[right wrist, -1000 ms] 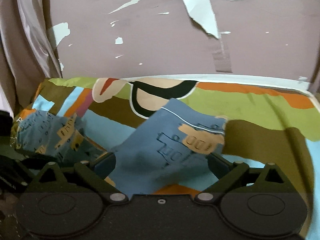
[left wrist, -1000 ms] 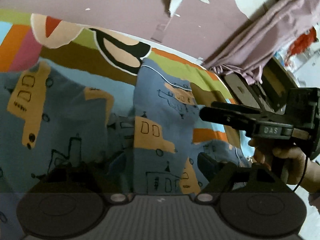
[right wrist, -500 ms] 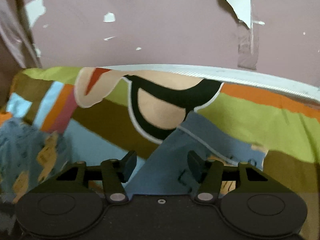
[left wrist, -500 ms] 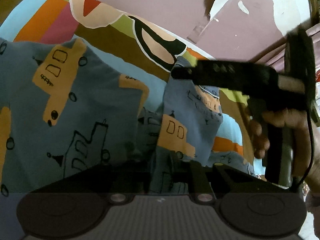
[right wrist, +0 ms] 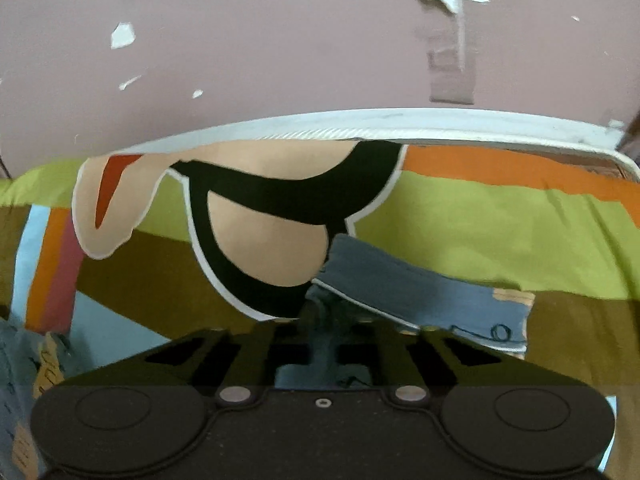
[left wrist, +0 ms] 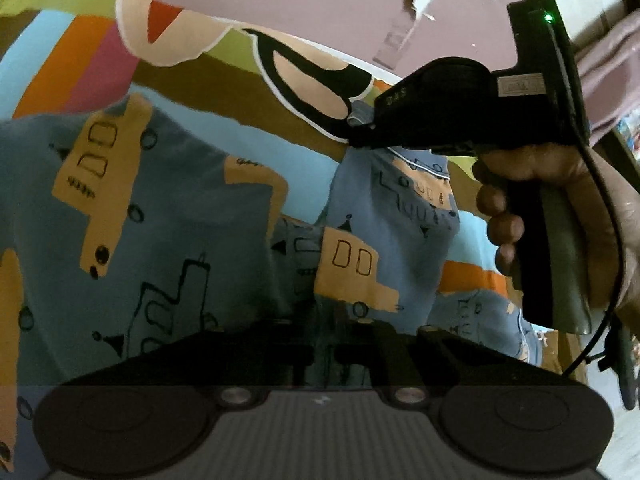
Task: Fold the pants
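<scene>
The blue pants (left wrist: 172, 232) with orange bus prints lie spread on a colourful bedsheet (left wrist: 200, 76). My left gripper (left wrist: 320, 344) is shut on a bunched fold of the pants near the crotch. My right gripper (right wrist: 324, 320) is shut on the far hem of one pant leg (right wrist: 408, 292), which has white piping. In the left wrist view the right gripper (left wrist: 360, 136) pinches that hem at the upper right, held by a hand (left wrist: 560, 200).
The bed ends at a white mattress edge (right wrist: 400, 120) against a mauve wall with peeling paint (right wrist: 280, 40). A mauve curtain (left wrist: 612, 60) hangs at the right.
Both grippers have closed from open onto the pants. The right gripper moved forward along the leg to its far hem. The left gripper closed on the cloth near the crotch.
</scene>
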`<state>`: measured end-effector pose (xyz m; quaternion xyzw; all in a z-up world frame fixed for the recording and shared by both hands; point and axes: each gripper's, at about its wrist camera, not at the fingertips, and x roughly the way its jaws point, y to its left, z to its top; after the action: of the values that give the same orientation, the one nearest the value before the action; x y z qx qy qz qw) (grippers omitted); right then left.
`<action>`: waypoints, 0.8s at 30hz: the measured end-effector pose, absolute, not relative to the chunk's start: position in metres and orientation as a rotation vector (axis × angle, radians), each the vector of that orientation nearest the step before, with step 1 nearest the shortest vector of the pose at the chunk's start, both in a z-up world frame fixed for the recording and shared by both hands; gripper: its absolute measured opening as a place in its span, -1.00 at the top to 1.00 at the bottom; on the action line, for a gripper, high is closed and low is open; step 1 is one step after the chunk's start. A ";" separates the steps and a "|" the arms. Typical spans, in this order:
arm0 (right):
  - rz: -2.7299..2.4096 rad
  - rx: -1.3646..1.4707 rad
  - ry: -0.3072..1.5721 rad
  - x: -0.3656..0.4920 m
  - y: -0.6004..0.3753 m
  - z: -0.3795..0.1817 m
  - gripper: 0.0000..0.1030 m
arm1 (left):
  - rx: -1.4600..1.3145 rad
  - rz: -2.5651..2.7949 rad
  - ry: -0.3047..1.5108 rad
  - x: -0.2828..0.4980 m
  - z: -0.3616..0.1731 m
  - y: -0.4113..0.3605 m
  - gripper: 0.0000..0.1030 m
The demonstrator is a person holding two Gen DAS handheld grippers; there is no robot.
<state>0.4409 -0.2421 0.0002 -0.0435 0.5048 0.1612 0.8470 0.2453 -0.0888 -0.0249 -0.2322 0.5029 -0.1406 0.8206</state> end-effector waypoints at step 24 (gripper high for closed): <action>0.139 0.464 0.671 0.205 -0.477 0.078 0.97 | 0.195 -0.711 0.786 0.170 0.052 -0.177 0.98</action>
<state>0.2050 -0.4766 0.0780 0.2253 0.3258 0.0677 0.9157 0.1696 -0.1771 0.0522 0.0930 0.3741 -0.3384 0.8584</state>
